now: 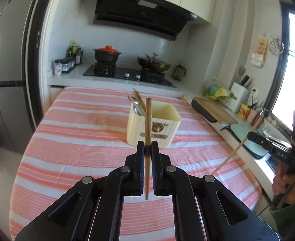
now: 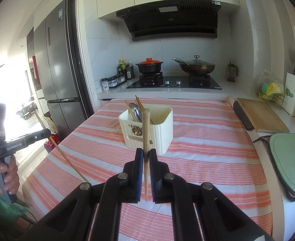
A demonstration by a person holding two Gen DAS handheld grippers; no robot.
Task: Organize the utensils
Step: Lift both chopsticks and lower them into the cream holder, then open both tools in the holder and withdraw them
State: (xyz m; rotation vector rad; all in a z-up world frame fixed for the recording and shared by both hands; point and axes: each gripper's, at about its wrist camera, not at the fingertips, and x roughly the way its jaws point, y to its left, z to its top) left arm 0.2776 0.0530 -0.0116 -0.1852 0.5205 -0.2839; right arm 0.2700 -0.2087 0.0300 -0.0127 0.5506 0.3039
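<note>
A cream utensil holder (image 1: 154, 125) (image 2: 151, 128) stands on the pink-striped tablecloth (image 1: 77, 146) (image 2: 207, 150), holding several chopsticks (image 1: 138, 100) (image 2: 138, 103) and a metal spoon (image 1: 135, 105) (image 2: 135, 109). My left gripper (image 1: 148, 146) is shut on a wooden chopstick (image 1: 148, 120), held upright just short of the holder. My right gripper (image 2: 146, 153) is shut on another wooden chopstick (image 2: 146, 132), also upright in front of the holder. Each gripper shows in the other's view, at the right edge (image 1: 253, 135) and at the left edge (image 2: 45, 133), each with its chopstick.
Behind the table is a stove (image 2: 174, 82) with a red-lidded pot (image 1: 107, 53) and a wok (image 2: 196, 65). A wooden cutting board (image 2: 261, 116) and a green mat (image 2: 289, 160) lie on the right counter. A fridge (image 2: 59, 64) stands at left.
</note>
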